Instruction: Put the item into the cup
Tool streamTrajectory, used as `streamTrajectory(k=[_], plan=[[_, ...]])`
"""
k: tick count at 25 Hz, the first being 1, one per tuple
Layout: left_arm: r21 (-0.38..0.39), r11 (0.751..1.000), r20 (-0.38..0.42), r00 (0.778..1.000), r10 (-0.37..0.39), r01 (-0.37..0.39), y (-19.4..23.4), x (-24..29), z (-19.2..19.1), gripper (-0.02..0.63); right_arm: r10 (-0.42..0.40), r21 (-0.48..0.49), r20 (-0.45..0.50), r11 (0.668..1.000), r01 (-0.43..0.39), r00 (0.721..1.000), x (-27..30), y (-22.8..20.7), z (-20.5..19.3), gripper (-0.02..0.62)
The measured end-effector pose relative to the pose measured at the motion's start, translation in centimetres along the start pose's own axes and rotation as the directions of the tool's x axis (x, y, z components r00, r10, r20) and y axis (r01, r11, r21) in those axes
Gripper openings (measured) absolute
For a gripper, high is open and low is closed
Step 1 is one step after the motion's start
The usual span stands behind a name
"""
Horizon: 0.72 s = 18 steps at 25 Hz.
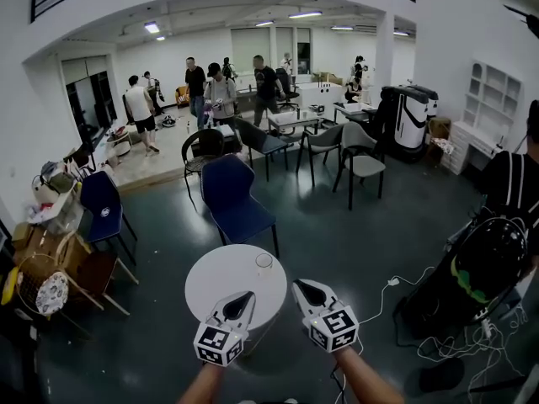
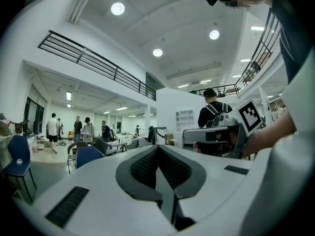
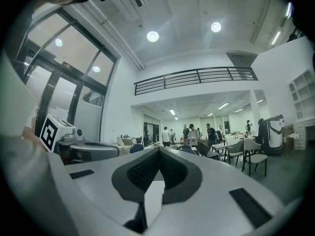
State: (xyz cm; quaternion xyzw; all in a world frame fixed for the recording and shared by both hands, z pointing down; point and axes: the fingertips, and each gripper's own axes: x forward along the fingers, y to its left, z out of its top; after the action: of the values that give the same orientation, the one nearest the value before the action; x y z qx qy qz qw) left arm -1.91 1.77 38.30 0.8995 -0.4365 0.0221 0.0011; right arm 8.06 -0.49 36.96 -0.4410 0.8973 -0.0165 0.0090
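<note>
Left gripper [image 1: 249, 295] hovering at near edge of round white table [image 1: 212, 278], jaws pressing together on nothing, clear cup [image 1: 264, 264] standing upright near table's right edge, right gripper [image 1: 297, 285] hanging just beside it, jaws likewise meeting, carrying nothing.
</note>
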Motion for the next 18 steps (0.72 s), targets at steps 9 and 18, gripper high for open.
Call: streamTrajectory(k=[9,18], plan=[[0.013,1.0,0.014,1.0,-0.008,0.008,1.5,-1.9,1.6,0.015,-0.012,0.013,0.019,1.0,0.012,1.0,1.0,2.3,1.2,0.015],[-0.003,1.0,-0.001,1.0,-0.018,0.018,1.5,-4.7,0.7,0.015,-0.035,0.013,0.003,0.999,0.035,0.999,0.1,4.8,0.7,0.015]])
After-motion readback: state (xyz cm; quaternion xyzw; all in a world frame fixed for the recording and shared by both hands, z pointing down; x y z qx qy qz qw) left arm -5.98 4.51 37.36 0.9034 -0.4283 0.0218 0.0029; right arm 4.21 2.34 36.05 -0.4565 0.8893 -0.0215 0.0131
